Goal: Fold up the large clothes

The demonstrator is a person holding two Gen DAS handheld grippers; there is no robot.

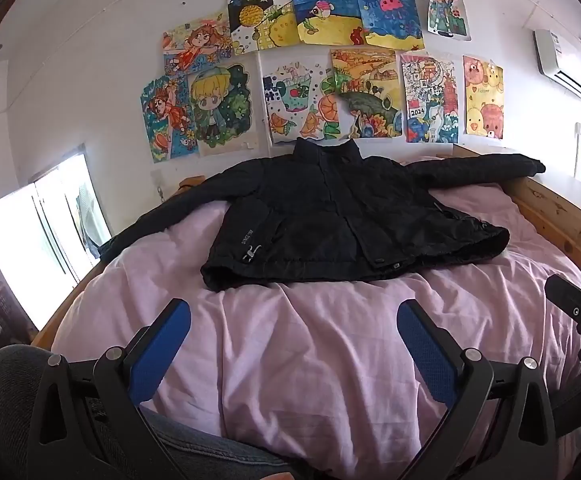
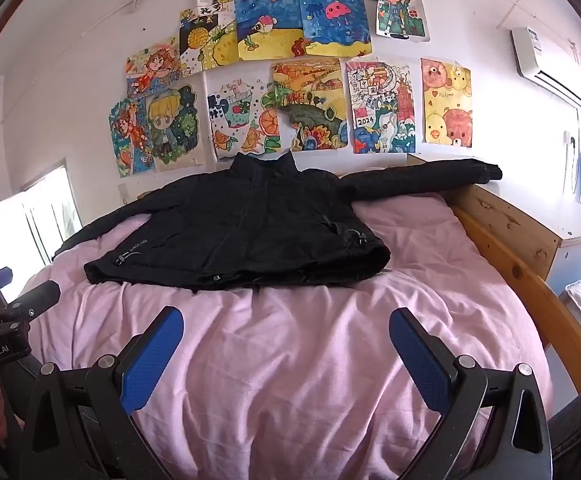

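Observation:
A black padded jacket point(image 1: 330, 216) lies flat and face up on the pink bedcover point(image 1: 310, 352), collar toward the wall, both sleeves spread out sideways. It also shows in the right wrist view point(image 2: 250, 232). Its right sleeve point(image 2: 422, 178) rests over the wooden bed frame. My left gripper point(image 1: 294, 312) is open and empty, hovering over the bedcover well short of the jacket's hem. My right gripper point(image 2: 286, 316) is open and empty too, at about the same distance from the hem. Each gripper shows at the edge of the other's view.
A wooden bed frame point(image 2: 522, 264) runs along the right side, with a white cabinet point(image 2: 570, 220) behind it. Several children's drawings point(image 1: 314, 68) hang on the wall. A bright window point(image 1: 38, 236) is at the left. A dark chair back point(image 1: 6, 376) sits near left.

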